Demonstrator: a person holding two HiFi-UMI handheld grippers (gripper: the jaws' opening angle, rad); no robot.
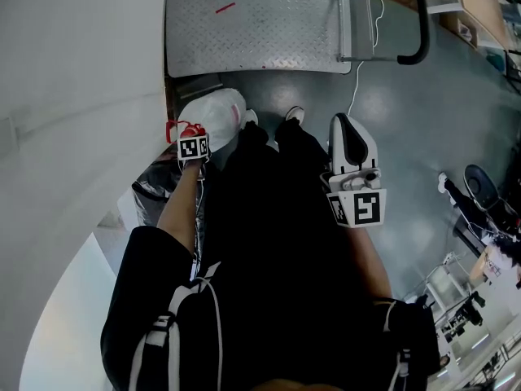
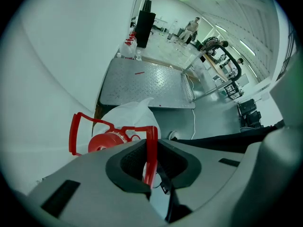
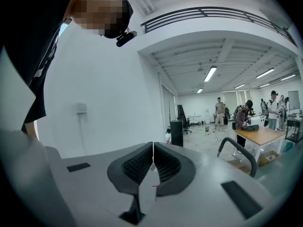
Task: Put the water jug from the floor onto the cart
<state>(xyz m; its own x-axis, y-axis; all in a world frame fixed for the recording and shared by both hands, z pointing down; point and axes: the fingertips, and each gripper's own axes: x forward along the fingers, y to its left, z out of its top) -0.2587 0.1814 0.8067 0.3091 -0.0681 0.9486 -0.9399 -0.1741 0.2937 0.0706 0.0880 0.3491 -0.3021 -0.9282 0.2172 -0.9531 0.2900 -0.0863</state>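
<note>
The left gripper [image 2: 150, 151] points steeply down, its jaws closed on the thin red handle [image 2: 151, 148] of the water jug [image 2: 129, 116]; the bar of the handle runs upright between the pads; the red cap [image 2: 105, 141] sits just beside the jaws. In the head view the jug [image 1: 217, 112] hangs under the left gripper [image 1: 192, 137], close to the white wall [image 1: 73, 72] and beside the person's shoes [image 1: 294, 114]; I cannot tell if its base is clear of the grey floor [image 1: 407, 137]. The cart [image 1: 260, 23] lies just beyond the jug, its steel deck bare, its push bar [image 1: 421, 23] at the far side. The right gripper [image 3: 152, 161] points out level, jaws pressed together on nothing.
</note>
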